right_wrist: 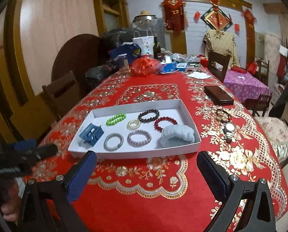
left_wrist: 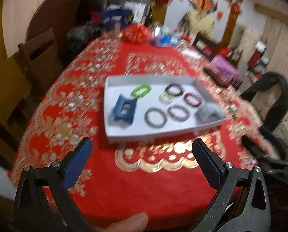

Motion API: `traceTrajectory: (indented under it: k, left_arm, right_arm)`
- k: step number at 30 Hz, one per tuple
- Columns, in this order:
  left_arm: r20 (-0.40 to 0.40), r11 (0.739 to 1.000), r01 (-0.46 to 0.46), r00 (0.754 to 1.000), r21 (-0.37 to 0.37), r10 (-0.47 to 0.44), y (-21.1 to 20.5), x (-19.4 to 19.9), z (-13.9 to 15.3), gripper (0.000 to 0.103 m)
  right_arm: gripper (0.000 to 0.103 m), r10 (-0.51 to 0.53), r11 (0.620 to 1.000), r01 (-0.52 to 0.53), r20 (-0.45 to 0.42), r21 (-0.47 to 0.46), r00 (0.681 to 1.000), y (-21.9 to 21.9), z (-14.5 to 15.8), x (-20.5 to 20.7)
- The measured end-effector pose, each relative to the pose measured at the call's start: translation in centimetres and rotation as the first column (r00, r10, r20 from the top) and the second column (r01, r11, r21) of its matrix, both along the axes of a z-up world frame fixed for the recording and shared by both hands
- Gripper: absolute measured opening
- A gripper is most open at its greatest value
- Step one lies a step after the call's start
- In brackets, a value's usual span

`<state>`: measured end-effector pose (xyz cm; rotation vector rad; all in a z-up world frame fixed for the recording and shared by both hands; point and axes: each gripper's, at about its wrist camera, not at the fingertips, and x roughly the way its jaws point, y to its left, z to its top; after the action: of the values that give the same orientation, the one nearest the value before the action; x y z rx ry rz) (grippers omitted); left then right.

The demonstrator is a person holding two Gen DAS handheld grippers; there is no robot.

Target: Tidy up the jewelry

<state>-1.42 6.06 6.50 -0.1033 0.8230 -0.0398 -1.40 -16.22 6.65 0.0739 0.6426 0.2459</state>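
Observation:
A shallow white tray (right_wrist: 124, 154) sits on the red patterned tablecloth (right_wrist: 144, 203). Inside it lie a blue hair claw (right_wrist: 91, 134), a green bracelet (right_wrist: 115, 119), a dark bead bracelet (right_wrist: 148, 116), a red bead bracelet (right_wrist: 165, 123), a cream coil tie (right_wrist: 133, 124), a grey coil (right_wrist: 113, 141), a purplish bracelet (right_wrist: 139, 137) and a pale blue scrunchie (right_wrist: 177, 135). My right gripper (right_wrist: 146, 154) is open and empty, just short of the tray's near wall. The blurred left wrist view shows the same tray (left_wrist: 144, 134) and claw (left_wrist: 122, 110). My left gripper (left_wrist: 142, 142) is open and empty before it.
Right of the tray lie a wristwatch (right_wrist: 228, 130), some ring-shaped hair ties (right_wrist: 222, 114) and a dark wallet (right_wrist: 219, 95). Bags, a bottle and boxes (right_wrist: 153, 61) crowd the table's far end. Wooden chairs (right_wrist: 62, 96) stand along the left side.

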Motion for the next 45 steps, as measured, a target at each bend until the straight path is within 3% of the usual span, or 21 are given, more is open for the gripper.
traceTrajectory:
  k: [3, 8, 14, 45]
  left_arm:
    - [-0.039, 0.996, -0.039, 0.998, 0.082, 0.042, -0.8, 0.7, -0.2, 0.103]
    - [-0.044, 0.99, -0.054, 0.997, 0.129, 0.061, -1.9, 1.1, -0.6, 0.103]
    - [-0.063, 0.987, -0.018, 0.998, 0.157, 0.028, -3.8, 2.1, -1.7, 0.103]
    - [-0.09, 0.988, -0.027, 0.995, 0.15, 0.041, -3.5, 3.3, -3.2, 0.103]
  right_arm:
    - [0.103, 0.034, 0.999, -0.033, -0.065, 0.018, 0.997, 0.0, -0.1, 1.2]
    - [0.103, 0.033, 0.993, -0.043, -0.09, -0.113, 0.995, 0.4, -1.1, 2.0]
    - [0.103, -0.029, 0.999, 0.025, -0.103, -0.044, 0.994, -1.3, -1.8, 2.2]
    - [0.103, -0.016, 0.995, 0.004, -0.135, -0.095, 0.991, 0.1, -2.7, 2.8]
